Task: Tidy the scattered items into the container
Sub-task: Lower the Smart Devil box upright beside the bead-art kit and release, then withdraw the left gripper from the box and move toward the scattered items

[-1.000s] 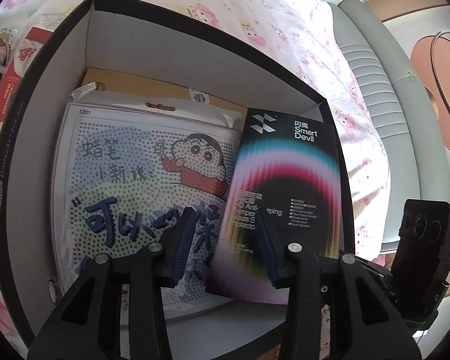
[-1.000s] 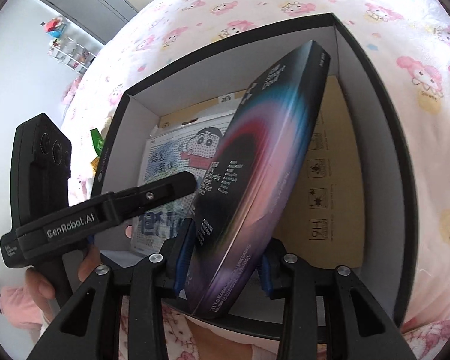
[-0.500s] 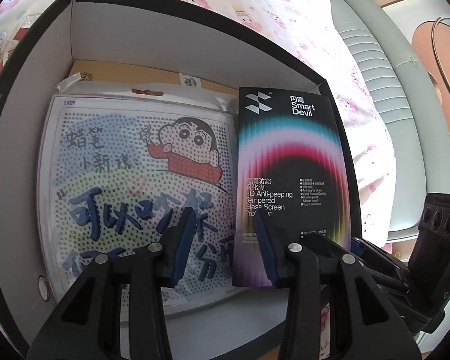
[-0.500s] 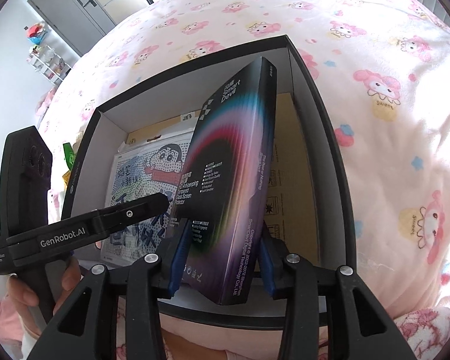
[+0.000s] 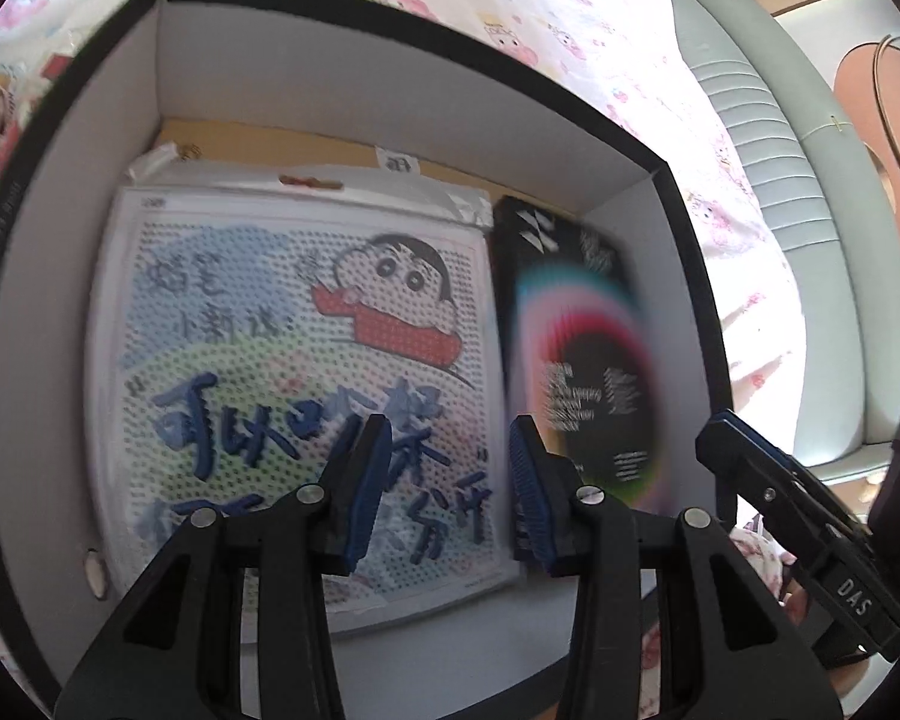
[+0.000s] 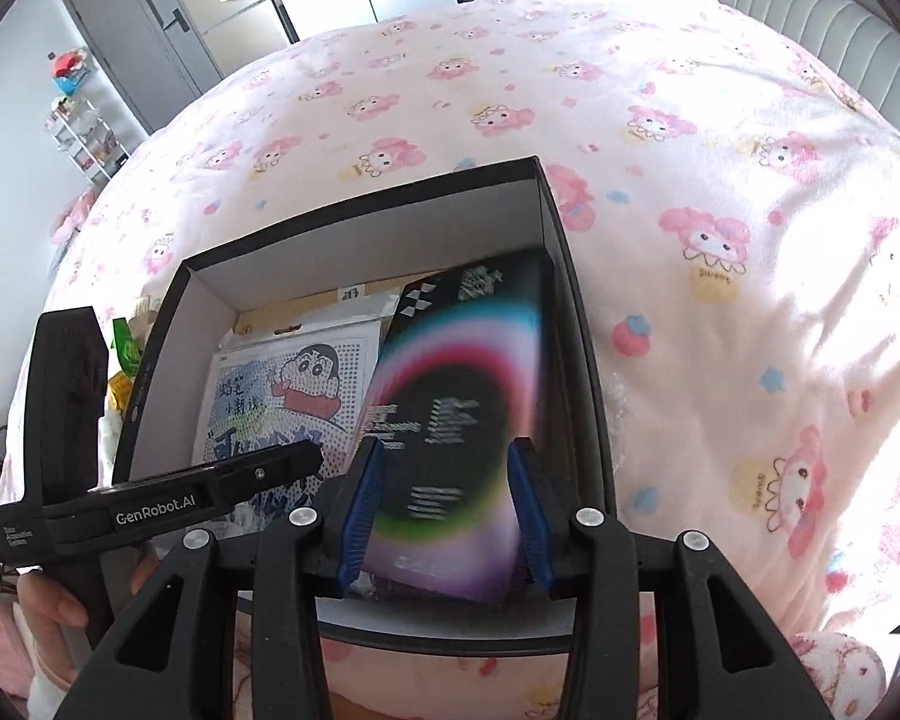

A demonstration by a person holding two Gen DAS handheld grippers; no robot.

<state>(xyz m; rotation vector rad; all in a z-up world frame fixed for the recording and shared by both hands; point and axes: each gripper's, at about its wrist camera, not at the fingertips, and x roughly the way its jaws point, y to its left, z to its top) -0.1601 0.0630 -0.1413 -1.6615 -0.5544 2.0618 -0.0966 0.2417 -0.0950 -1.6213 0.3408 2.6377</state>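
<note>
Right gripper [image 6: 444, 510] jaws are opening; the screen-protector box [image 6: 462, 420] is seen between them, lower centre. It is lying in the black container [image 6: 576, 324]. Left gripper [image 5: 444, 492] is held open, empty.

The black box [image 6: 576, 324] is open on top, but its floor is filled by the cartoon packet [image 5: 294, 372] on the left and the dark screen-protector pack [image 6: 462, 414] on the right, leaving only a narrow near strip.

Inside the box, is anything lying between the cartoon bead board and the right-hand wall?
Yes: the black screen protector box lies there, beside the cartoon bead board and against the container's right wall. The left wrist view shows it best.
</note>
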